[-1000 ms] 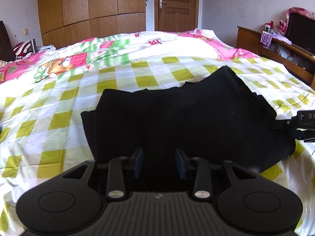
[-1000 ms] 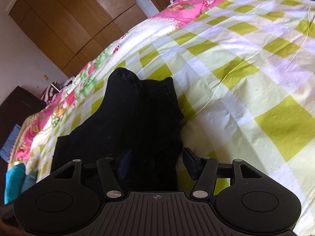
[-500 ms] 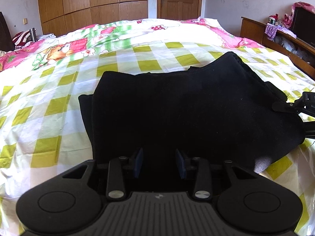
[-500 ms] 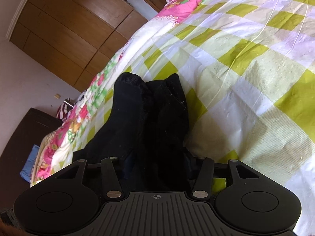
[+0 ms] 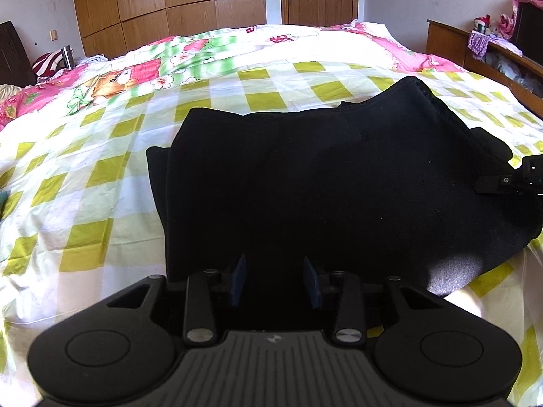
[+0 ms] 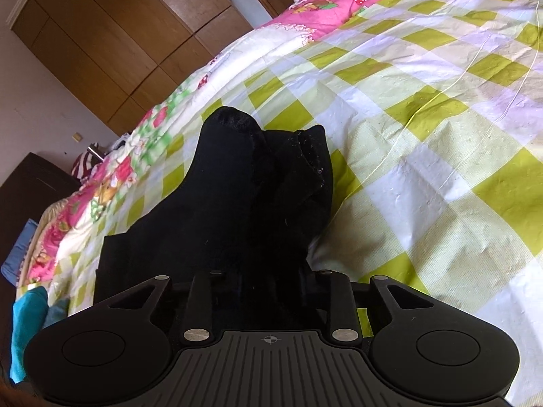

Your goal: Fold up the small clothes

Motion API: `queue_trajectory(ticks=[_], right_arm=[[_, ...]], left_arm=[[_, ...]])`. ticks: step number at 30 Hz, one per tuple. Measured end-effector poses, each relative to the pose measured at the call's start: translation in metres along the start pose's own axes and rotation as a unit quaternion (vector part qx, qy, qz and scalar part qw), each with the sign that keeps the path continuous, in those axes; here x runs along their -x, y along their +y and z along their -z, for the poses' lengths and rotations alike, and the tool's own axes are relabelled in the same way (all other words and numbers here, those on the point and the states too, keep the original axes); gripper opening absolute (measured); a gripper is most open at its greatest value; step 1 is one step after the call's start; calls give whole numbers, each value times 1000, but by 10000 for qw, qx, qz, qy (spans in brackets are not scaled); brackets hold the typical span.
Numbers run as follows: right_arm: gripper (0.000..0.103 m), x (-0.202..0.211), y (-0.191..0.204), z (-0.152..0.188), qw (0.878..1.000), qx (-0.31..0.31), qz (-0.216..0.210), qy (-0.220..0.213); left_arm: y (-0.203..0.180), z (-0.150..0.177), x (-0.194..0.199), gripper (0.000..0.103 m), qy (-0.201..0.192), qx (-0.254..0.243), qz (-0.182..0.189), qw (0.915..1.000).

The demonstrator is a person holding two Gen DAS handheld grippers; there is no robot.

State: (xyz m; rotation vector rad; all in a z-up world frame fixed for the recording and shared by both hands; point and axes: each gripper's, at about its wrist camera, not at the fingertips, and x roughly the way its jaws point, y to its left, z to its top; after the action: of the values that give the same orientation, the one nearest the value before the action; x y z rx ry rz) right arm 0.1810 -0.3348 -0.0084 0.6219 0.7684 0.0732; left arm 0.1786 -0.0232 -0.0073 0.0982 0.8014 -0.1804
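A black garment (image 5: 322, 186) lies folded on the checked bedsheet (image 5: 101, 176). My left gripper (image 5: 275, 281) hovers open at the garment's near edge, blue pads (image 5: 239, 279) apart with black cloth under the gap. My right gripper (image 6: 271, 271) is at the garment's right end. Its fingertips are buried in the bunched black garment (image 6: 237, 203), and its arms are drawn in, shut on the cloth. From the left wrist view the right gripper (image 5: 505, 179) shows at the far right, meeting the garment's edge.
The yellow-green checked sheet (image 6: 424, 169) spreads wide to the right of the garment. A pink cartoon quilt (image 5: 118, 81) covers the bed's far side. A wooden shelf unit (image 5: 492, 54) stands at the right, wardrobes and a door behind. Teal cloth (image 6: 27, 322) lies at the left.
The right gripper's fingers, open a second ago, have closed into the garment's end and lifted it. The left gripper has edged closer over the garment, still open.
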Motion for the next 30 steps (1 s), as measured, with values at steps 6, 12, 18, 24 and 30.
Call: queue_trajectory(ticks=[6, 12, 18, 24, 30], right_arm=[[26, 40, -11, 24, 9998, -156, 128, 43], [26, 57, -8, 24, 9990, -23, 452, 46], [34, 64, 7, 18, 9949, 381, 935, -16], [39, 74, 16, 23, 9877, 873, 1297, -88], [39, 95, 28, 20, 9767, 1205, 1694, -537]], left_arm=[[-2, 22, 19, 51, 80, 81, 375, 9992], [-3, 34, 39, 51, -12, 234, 761, 9968], [10, 32, 41, 51, -87, 533, 732, 9959], [15, 42, 46, 51, -142, 608, 903, 9940], [43, 45, 58, 51, -315, 1301, 1007, 9859]])
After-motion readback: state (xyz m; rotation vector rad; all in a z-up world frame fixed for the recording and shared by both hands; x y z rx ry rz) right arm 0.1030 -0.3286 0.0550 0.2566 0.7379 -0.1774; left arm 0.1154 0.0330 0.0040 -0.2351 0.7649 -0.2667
